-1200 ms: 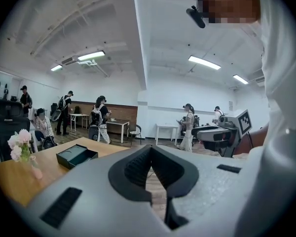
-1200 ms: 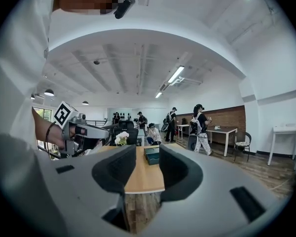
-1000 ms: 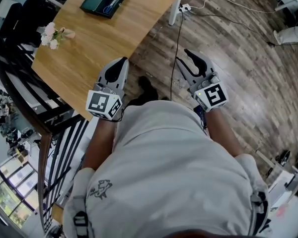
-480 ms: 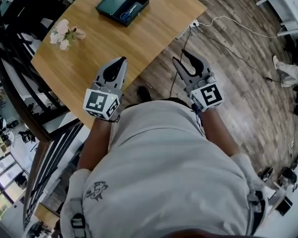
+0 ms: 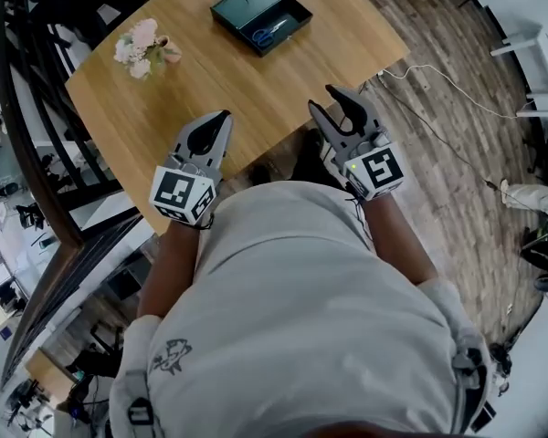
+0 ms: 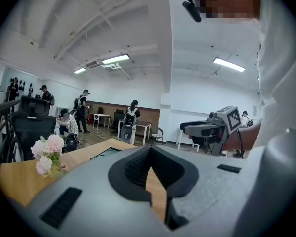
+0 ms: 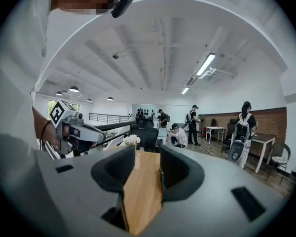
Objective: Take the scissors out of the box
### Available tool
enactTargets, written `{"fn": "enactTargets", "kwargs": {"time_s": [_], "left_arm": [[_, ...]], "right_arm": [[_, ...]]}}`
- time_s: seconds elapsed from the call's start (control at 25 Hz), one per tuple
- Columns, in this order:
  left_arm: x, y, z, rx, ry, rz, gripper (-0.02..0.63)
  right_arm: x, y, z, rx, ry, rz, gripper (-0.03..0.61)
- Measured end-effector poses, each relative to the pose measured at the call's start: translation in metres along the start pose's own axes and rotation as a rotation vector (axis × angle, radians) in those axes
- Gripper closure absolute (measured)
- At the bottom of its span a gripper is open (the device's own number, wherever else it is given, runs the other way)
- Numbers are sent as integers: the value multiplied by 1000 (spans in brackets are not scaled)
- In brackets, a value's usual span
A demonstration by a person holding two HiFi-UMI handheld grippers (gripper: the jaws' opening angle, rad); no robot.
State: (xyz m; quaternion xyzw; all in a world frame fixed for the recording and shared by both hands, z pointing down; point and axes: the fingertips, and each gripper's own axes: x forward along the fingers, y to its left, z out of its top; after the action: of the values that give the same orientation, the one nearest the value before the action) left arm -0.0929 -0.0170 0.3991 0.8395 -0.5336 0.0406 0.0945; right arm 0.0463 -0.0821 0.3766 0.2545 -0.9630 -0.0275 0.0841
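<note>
A dark open box (image 5: 260, 15) lies at the far end of the wooden table (image 5: 192, 80), and blue-handled scissors (image 5: 272, 33) lie in its right part. Both grippers hover level at the table's near edge, well short of the box. My left gripper (image 5: 224, 115) has its jaw tips together and holds nothing; in its own view the left gripper (image 6: 150, 149) looks across the tabletop. My right gripper (image 5: 322, 99) is open; its jaws have just been opening, and in the right gripper view the right gripper (image 7: 148, 154) has only bare table in its gap.
A small vase of pink and white flowers (image 5: 144, 46) stands on the table's left side. A black railing (image 5: 36, 153) runs along the left. A white cable (image 5: 457, 94) lies on the plank floor at right. Several people, desks and an office chair (image 6: 32, 122) are further off.
Both grippers have moved toward the table, and the right one now reaches over its near edge. The box and flowers sit more centrally in the head view. The right jaws stand slightly wider.
</note>
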Motion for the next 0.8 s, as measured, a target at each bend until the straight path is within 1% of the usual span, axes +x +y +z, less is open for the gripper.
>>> {"fn": "enactTargets", "kwargs": {"time_s": [0.12,0.32,0.56,0.8], "left_arm": [[3,10,3,0,0,39,609],[20,31,8,-15,-3,130,609],[58,47,11,-75,2,239,609],[104,54,11,-110,10,332,609]], "right_arm": [[22,-8,-1,-4,0,50,411],[59,-28,0,-21,-1,151,410],[100,-63,-6,-32,28,289,411],[125,-102,-12,-76,47,421,411]]}}
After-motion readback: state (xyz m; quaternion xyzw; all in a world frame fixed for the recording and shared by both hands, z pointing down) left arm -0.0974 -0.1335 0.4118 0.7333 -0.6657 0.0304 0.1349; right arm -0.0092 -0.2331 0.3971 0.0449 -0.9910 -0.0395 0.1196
